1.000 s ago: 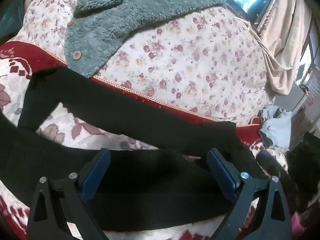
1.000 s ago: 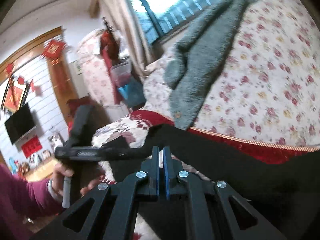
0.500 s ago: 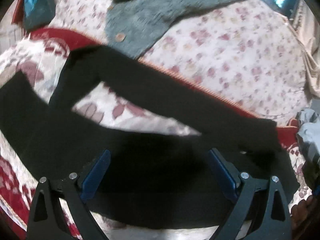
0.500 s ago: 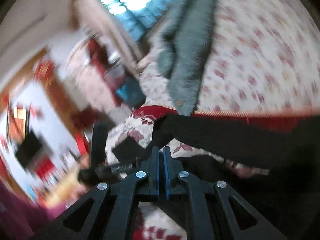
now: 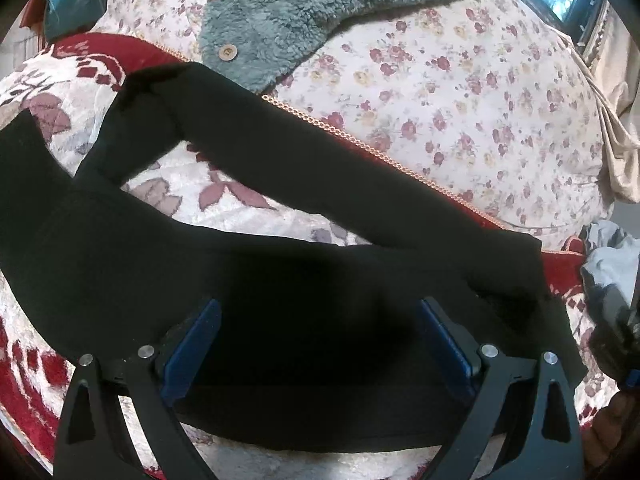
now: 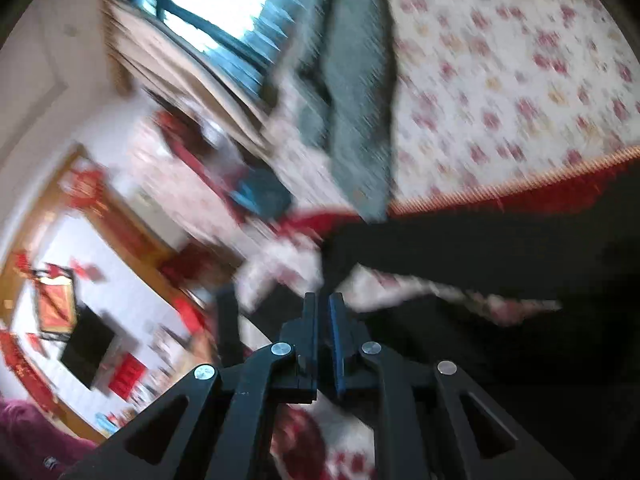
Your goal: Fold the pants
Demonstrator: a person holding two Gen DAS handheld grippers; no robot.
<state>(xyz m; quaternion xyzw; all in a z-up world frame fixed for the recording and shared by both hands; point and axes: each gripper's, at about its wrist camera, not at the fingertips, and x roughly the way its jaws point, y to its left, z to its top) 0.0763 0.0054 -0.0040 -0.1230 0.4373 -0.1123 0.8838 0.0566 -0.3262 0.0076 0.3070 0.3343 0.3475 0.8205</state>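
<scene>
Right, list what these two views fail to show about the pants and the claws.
- Right wrist view: motion blur smears everything; whether the shut right claw pinches the black fabric pants cannot be told.
- Left wrist view: the pants' left end is cut off by the frame edge; their near hem hides behind the open left claw.
- Left wrist view: the fluffy grey-green buttoned garment runs off the top edge.
</scene>
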